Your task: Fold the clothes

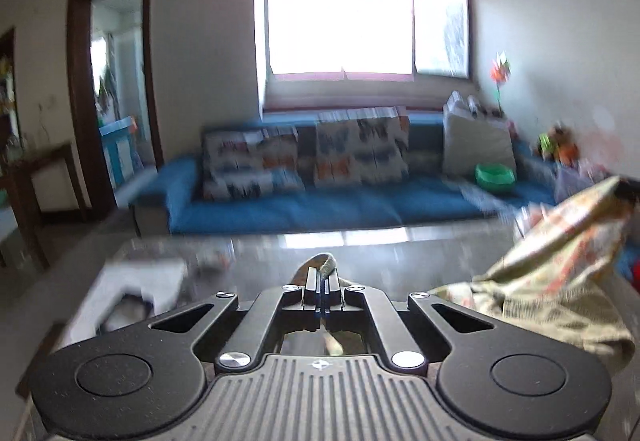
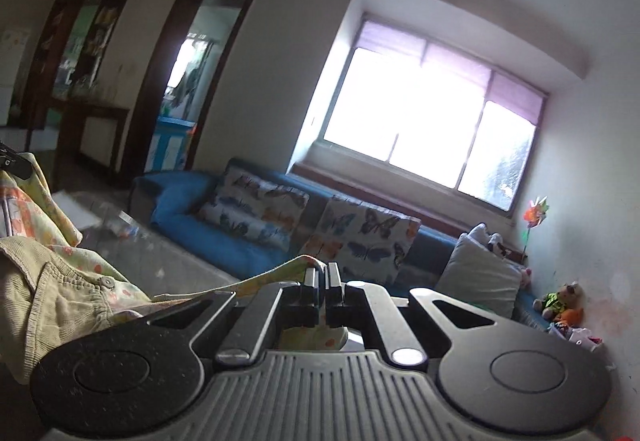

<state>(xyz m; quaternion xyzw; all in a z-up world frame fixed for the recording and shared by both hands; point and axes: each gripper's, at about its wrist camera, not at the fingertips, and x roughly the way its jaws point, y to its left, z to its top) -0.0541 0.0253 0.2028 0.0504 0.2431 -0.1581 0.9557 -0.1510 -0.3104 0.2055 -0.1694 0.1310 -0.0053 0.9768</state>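
Note:
A pale yellow-green garment with an orange flower print and a corduroy outer side hangs lifted between both grippers above a glass table. My left gripper is shut on a fold of its edge, which sticks out past the fingertips. My right gripper is shut on another edge of the same garment, which drapes to the left in that view. The left gripper's tip shows at the far left edge of the right wrist view, holding the cloth up.
A blue sofa with butterfly-print cushions stands beyond the table under a bright window. A green bowl sits on the sofa. White paper lies on the table's left. Toys sit by the right wall.

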